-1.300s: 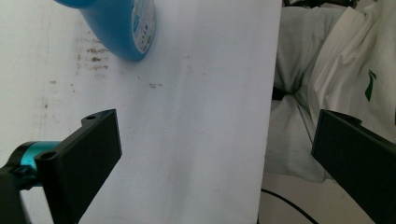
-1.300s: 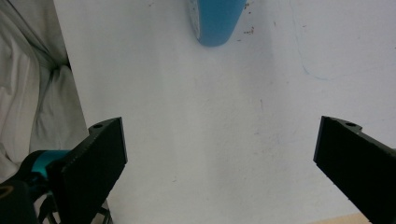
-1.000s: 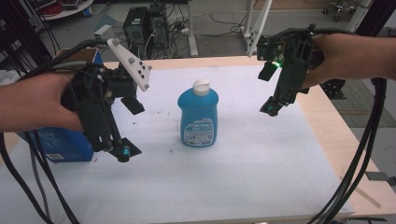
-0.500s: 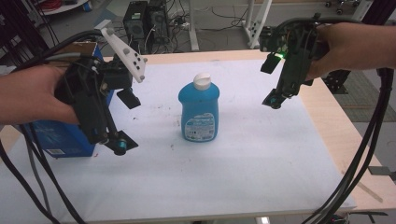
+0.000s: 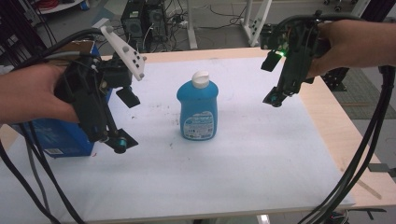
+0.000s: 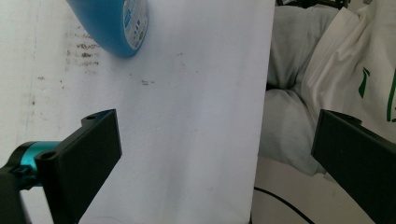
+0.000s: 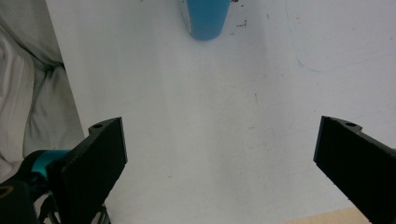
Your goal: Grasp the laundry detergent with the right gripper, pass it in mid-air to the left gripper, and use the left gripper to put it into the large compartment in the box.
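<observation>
**Bottle flanked, both grippers empty**

Both sets of fingers are spread wide and empty. The left gripper (image 5: 122,119) and right gripper (image 5: 275,77) flank the upright blue plastic detergent bottle with white cap (image 5: 198,108), mid-worktop (image 5: 243,163). An off-centre, one-sided push could topple it.

I've got a blue box (image 5: 56,135) parked at the left edge of the table (image 5: 243,158), whose top has a white sheet over it with light wood showing along the right side. Past the far edge there's a black computer tower (image 5: 135,18) on the floor with a mess of cables (image 5: 219,14) and some white stand legs (image 5: 247,23).
</observation>
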